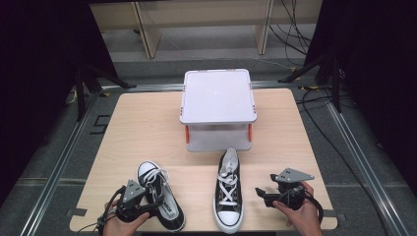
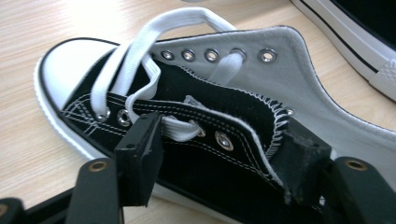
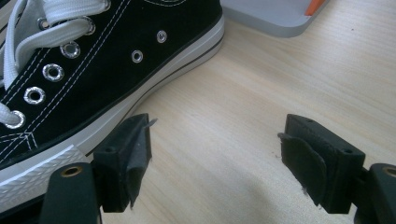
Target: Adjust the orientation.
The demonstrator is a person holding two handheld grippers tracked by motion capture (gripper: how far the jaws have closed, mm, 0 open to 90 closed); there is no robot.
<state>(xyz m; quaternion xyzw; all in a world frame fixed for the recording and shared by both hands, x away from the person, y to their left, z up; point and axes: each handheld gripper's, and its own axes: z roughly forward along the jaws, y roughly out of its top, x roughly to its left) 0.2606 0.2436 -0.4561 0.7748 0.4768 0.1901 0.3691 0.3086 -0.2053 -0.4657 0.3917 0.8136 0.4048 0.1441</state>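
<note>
From the high view, I had my left claw (image 1: pixel 147 199) low at the near left corner of the pale wooden worktop (image 1: pixel 147 128), hand curled round its body, nosed into the left sneaker (image 1: pixel 160 194). My right claw (image 1: pixel 260 192) lay level, pointing left toward the right sneaker (image 1: pixel 227 191), just beside it and apart. Behind stood a grey plastic box (image 1: pixel 218 105) with orange clips.

Along the left claw (image 2: pixel 219 154), its jaws straddled the black canvas flap with metal eyelets and flat white lace (image 2: pixel 140 60); whether both pads pressed I couldn't tell.

Along the right claw (image 3: pixel 215 154), jaws stood wide apart over bare wood, the sneaker's ribbed white rubber sole (image 3: pixel 42 172) beside one jaw.
</note>
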